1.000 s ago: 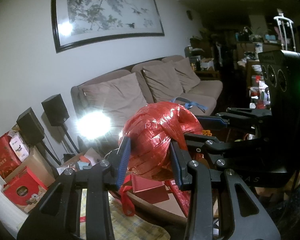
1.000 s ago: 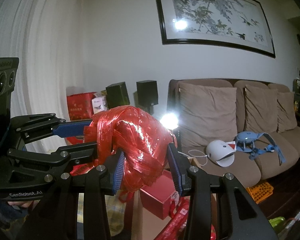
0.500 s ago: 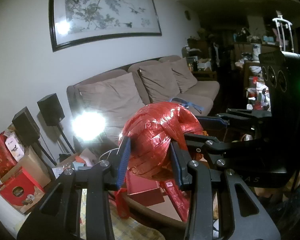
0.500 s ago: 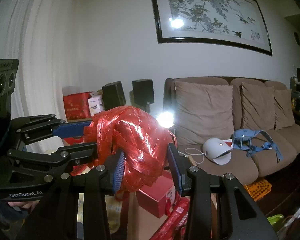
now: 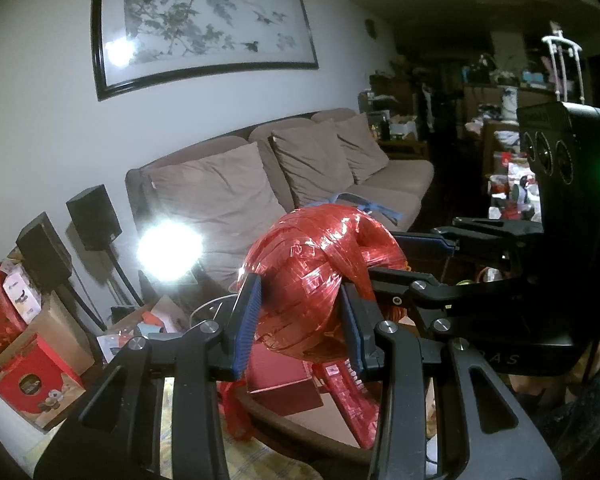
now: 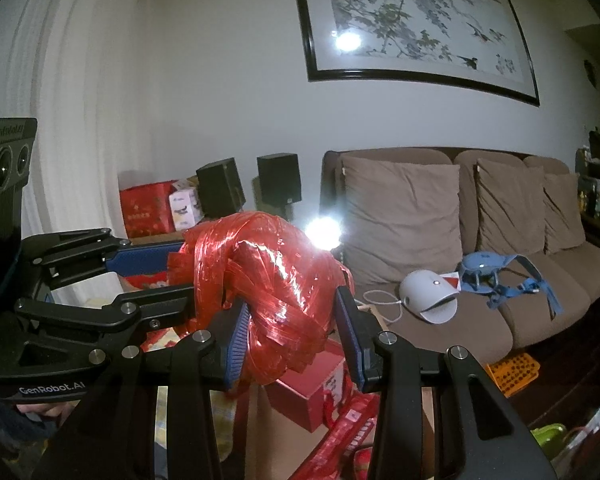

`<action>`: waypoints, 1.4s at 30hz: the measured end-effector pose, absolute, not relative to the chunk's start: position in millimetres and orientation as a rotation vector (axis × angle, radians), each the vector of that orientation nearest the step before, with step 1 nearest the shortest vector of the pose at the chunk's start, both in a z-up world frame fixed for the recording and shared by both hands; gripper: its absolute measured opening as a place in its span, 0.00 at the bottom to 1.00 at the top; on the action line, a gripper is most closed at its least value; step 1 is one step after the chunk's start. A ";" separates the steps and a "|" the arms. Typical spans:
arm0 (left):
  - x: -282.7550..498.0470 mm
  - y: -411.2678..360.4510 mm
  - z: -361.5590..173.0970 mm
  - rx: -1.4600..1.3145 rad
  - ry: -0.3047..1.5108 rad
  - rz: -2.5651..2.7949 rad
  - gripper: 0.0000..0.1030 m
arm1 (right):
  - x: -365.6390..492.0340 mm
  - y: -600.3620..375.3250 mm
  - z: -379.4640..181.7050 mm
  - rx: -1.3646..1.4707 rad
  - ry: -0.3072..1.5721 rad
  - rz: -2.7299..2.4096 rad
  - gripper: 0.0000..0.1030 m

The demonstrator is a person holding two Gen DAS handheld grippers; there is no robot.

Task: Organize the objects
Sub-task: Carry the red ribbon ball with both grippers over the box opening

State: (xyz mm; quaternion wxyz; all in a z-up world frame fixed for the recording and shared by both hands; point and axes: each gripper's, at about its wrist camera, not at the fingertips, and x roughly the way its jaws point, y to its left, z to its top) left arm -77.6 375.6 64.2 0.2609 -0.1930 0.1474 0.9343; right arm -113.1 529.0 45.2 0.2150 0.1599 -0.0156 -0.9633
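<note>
You hold a shiny red bundle of plastic raffia ribbon at frame centre, left gripper and right gripper both pinching it. It looks light, soft, slippery: grip its thick middle.

In the right wrist view, the white lettering "GenRobot.AI" stands on the black body of the left claw, low at the picture's left edge, and the same brand runs along the top of the camera housing above it, though there the last letters are hard to make out. In the left wrist view, only the faint letters "AS" can be read on the black body of the right claw. The print on the red gift boxes is too blurred to read.
</note>
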 end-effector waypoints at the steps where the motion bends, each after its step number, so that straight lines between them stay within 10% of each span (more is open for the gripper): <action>1: -78.1 376.6 63.8 -0.524 0.398 2.528 0.34 | -113.7 530.2 44.8 0.447 -0.045 -2.673 0.40; 42: -105.8 387.1 40.5 -0.610 0.324 2.461 0.34 | -134.8 538.6 29.7 0.592 -0.018 -2.697 0.40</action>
